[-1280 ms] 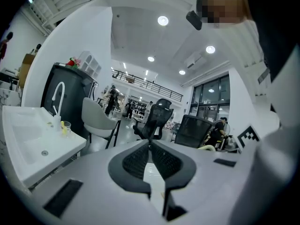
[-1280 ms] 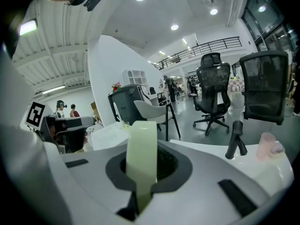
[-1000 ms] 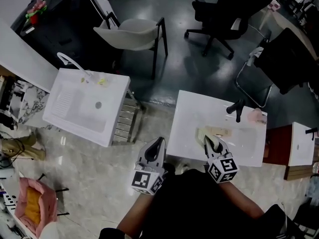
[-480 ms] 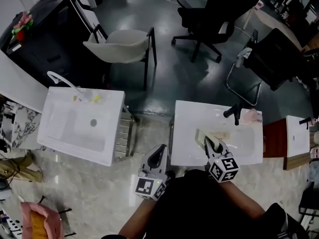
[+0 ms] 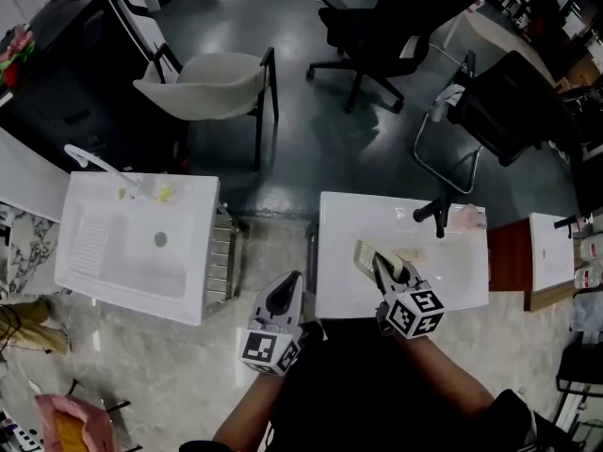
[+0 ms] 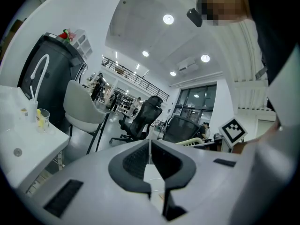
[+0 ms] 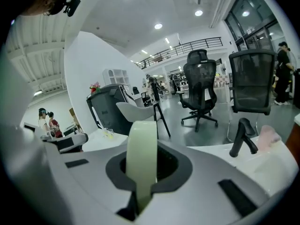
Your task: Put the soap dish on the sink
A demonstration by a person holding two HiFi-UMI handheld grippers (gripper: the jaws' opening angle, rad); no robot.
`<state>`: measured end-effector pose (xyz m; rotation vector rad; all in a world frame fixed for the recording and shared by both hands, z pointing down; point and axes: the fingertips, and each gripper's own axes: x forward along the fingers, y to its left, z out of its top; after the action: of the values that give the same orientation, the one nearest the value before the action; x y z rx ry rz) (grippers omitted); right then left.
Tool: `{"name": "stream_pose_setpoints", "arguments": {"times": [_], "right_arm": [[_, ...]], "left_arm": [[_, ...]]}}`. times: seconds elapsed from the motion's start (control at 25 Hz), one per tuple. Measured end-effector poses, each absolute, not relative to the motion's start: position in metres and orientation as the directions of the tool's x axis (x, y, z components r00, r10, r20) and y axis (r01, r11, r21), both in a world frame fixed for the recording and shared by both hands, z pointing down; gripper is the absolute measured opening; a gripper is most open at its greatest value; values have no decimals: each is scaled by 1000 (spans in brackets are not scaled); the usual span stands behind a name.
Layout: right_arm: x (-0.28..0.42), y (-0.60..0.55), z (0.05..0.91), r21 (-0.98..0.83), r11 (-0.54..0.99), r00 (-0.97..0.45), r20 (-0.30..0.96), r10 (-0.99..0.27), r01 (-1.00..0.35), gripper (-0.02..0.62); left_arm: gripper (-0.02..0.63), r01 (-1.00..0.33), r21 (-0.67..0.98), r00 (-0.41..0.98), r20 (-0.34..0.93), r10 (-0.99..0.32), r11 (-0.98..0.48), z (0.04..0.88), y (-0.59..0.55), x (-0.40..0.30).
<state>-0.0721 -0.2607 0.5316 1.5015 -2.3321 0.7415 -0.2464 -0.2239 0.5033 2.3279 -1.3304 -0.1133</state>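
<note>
— Grip first: what does the right gripper [image 5: 384,269] have hold of?

— Its two jaws are clamped tight on the pale green, round-rimmed soap dish [image 7: 142,149]. The dish stands on edge between them, with its thin rim facing that gripper's camera.

— And where is that dish in the head view?

— Over the glossy white rectangular sink [image 5: 457,285] that lies at the person's 12 o'clock, above the basin's 9 o'clock side. Whether the dish touches the basin cannot be told.

— What stands on that sink?

— A black angular metal faucet [image 5: 435,213] stands toward its 1 o'clock corner. Just beside the faucet, at its 3 o'clock, is a pale pink lump [image 5: 468,217], too small to make out.

— The left gripper [image 5: 290,285]?

— Its jaws are pressed together with nothing between them. It hovers off the sink's 8 o'clock corner, over the pale speckled floor [image 5: 160,365], apart from the dish.

— Anything else around?

— At the person's 10 o'clock sits a second white rectangular sink [image 5: 113,285], with a curved chrome faucet [image 5: 89,158] at its 11 o'clock corner. Farther off at 11 o'clock stands a light grey shell chair on black legs [image 5: 203,75]. At 12 o'clock, on the dark floor, is a black wheeled office chair [image 5: 377,22].
</note>
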Motion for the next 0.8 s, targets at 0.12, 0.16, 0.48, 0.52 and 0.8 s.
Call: {"name": "stream_pose_setpoints", "arguments": {"times": [0.12, 0.16, 0.48, 0.52, 0.8], "right_arm": [[-77, -276, 539, -309, 346, -459, 483, -746, -886, 5], [-79, -282, 542, -317, 354, -471, 483, -738, -880, 5], [-97, -339, 567, -405, 369, -539, 488, -687, -836, 5], [-99, -346, 571, -417, 365, -544, 490, -681, -832, 5], [-103, -388, 597, -434, 355, -548, 491, -677, -828, 5]], "left_arm": [[21, -802, 420, 525, 158, -836, -425, 506, -236, -241], [21, -805, 420, 521, 161, -838, -420, 506, -241, -240], [21, -836, 379, 496, 215, -841, -396, 515, -287, -230], [21, -836, 376, 503, 229, -834, -401, 520, -292, -227], [21, -829, 387, 526, 297, -797, -403, 548, -318, -210]]}}
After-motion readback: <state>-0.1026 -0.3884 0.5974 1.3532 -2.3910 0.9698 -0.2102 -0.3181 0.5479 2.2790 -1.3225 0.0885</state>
